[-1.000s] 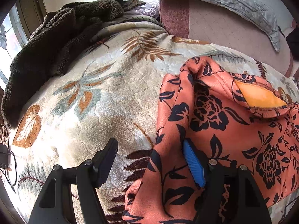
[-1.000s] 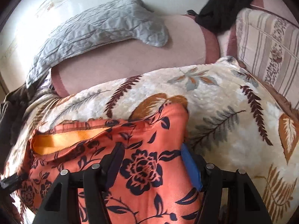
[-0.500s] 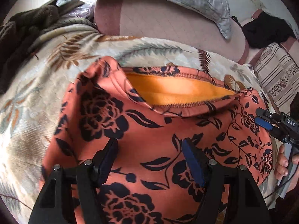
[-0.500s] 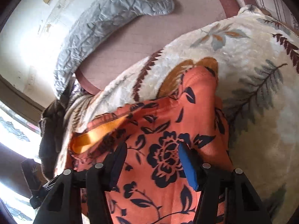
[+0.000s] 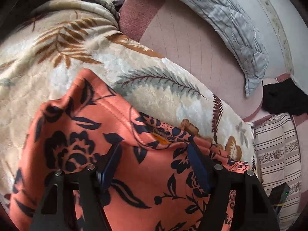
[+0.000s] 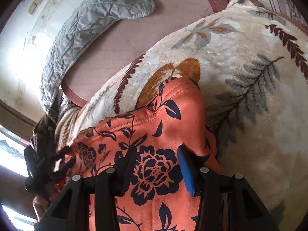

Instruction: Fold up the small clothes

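An orange garment with a dark floral print (image 5: 80,134) lies spread on a cream leaf-patterned blanket (image 5: 154,88). A sliver of its orange lining (image 5: 160,139) shows at a fold. My left gripper (image 5: 154,157) is open just above the garment, near its far edge. In the right wrist view the same garment (image 6: 154,127) fills the lower middle. My right gripper (image 6: 156,159) is open over it, close to the garment's right edge. The left gripper (image 6: 61,157) shows at the garment's left side there.
A grey quilted pillow (image 5: 227,19) lies on a pink sheet (image 5: 188,44) behind the blanket. A black cloth (image 5: 283,98) and a striped cushion (image 5: 277,157) sit at the right. A dark brown blanket (image 6: 42,132) lies by the window.
Both cameras have turned and come closer to the garment. The wide orange lining seen earlier is now nearly covered by the printed fabric. Both grippers stay open.
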